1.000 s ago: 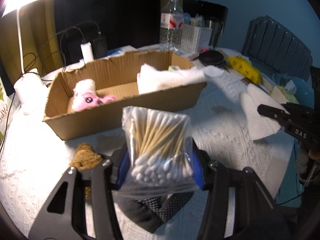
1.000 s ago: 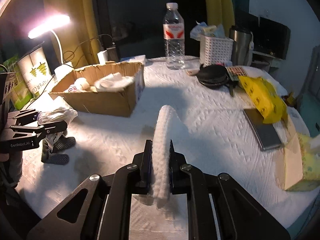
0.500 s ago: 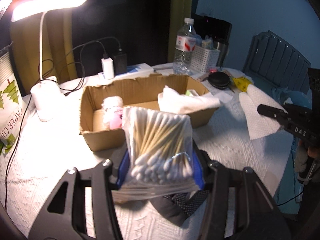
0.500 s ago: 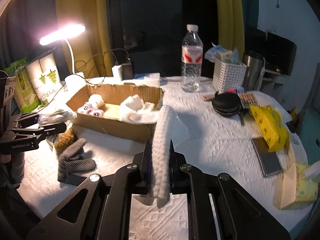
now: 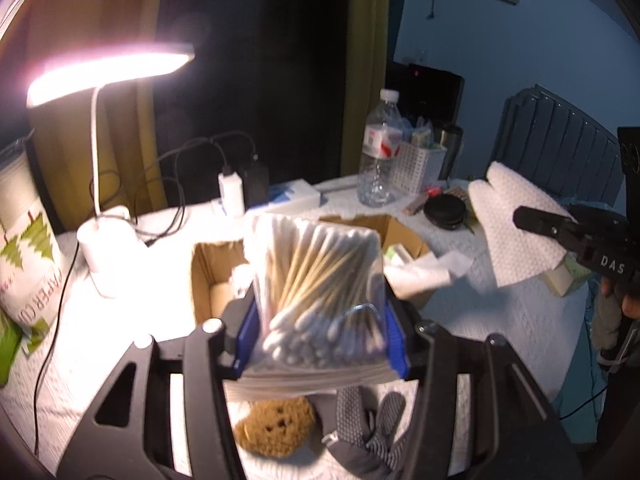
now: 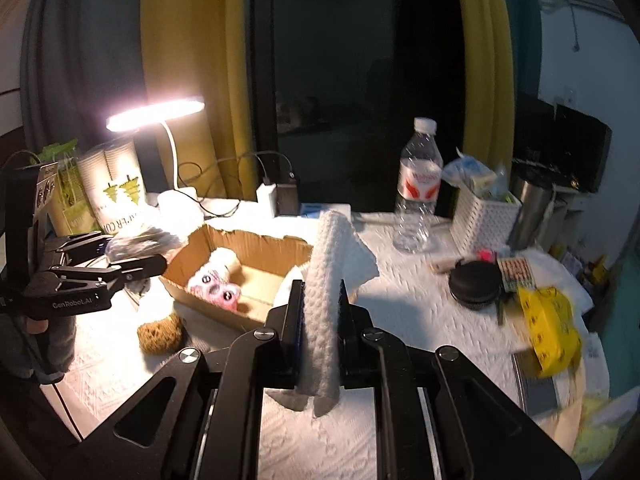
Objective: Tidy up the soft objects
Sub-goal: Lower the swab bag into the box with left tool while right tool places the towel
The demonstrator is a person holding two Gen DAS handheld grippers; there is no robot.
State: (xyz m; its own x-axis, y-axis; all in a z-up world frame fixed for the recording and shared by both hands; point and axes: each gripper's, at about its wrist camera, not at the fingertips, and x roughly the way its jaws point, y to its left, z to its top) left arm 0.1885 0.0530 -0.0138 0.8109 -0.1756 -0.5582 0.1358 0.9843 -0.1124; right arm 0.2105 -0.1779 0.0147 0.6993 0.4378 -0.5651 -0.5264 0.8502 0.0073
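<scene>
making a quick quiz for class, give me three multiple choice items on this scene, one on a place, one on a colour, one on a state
1. Where is the pink plush toy?
A in the cardboard box
B beside the water bottle
C in the white basket

2. What colour is the pouch at the table's right?
A red
B yellow
C green

3. What is the right claw doing?
A open
B shut on a sponge
C shut on a paper towel

Answers: 1 A, it lies between the box walls. 2 B, bright yellow wrapper. 3 C, the towel is pinched between both fingers.
</scene>
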